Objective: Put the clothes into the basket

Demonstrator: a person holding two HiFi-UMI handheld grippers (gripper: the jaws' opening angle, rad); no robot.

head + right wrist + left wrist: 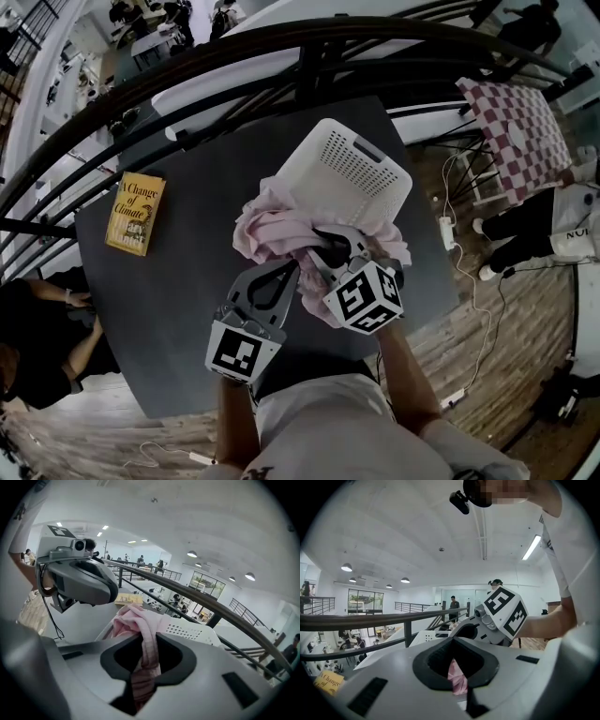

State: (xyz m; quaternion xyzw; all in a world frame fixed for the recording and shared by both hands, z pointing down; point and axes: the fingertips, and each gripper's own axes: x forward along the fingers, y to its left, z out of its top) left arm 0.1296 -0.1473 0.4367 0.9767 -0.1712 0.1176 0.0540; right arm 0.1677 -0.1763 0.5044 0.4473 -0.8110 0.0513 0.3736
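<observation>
A pink garment [267, 230] is bunched at the near rim of the white perforated basket [349, 169], which lies tipped on the dark table [178, 300]. Both grippers hold it up from the near side. My left gripper [292, 270] is shut on a fold of the pink garment [458, 679], pinched between its jaws. My right gripper [325, 242] is shut on another strip of the pink garment [145, 660], which hangs down through its jaws in front of the basket [192, 631]. The right gripper's marker cube [505, 611] shows in the left gripper view.
A yellow book [136, 214] lies at the table's far left. A dark railing [281, 56] curves behind the table. A checkered table [520, 127] and cables on the wooden floor are at right. A person in black [33, 347] sits at the left edge.
</observation>
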